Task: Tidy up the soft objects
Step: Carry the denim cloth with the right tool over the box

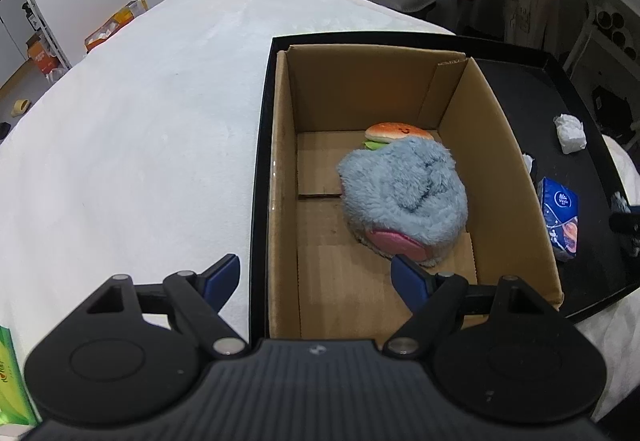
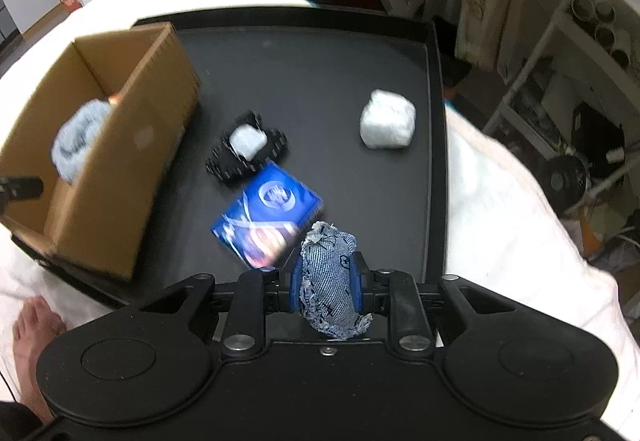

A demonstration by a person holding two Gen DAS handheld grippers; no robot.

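While the right claw [image 2: 326, 277] pinched a denim pouch [image 2: 330, 281], tissue pack [image 2: 268, 215] just ahead, the left claw [image 1: 316, 281] gaped wide over the box [image 1: 280, 161], fluffy toy [image 1: 404, 197] and burger [image 1: 396, 133] already inside.

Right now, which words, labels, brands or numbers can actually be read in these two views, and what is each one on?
Nothing reads in full.
Blue tissue pack: a round white logo with lettering, too small in the left view, motion-blurred in the right view.
Green package at the left view's edge: partial yellow lettering, cut off, unreadable.
Orange boxes and shelf items in the background: print too small.
Cardboard box: no print visible.
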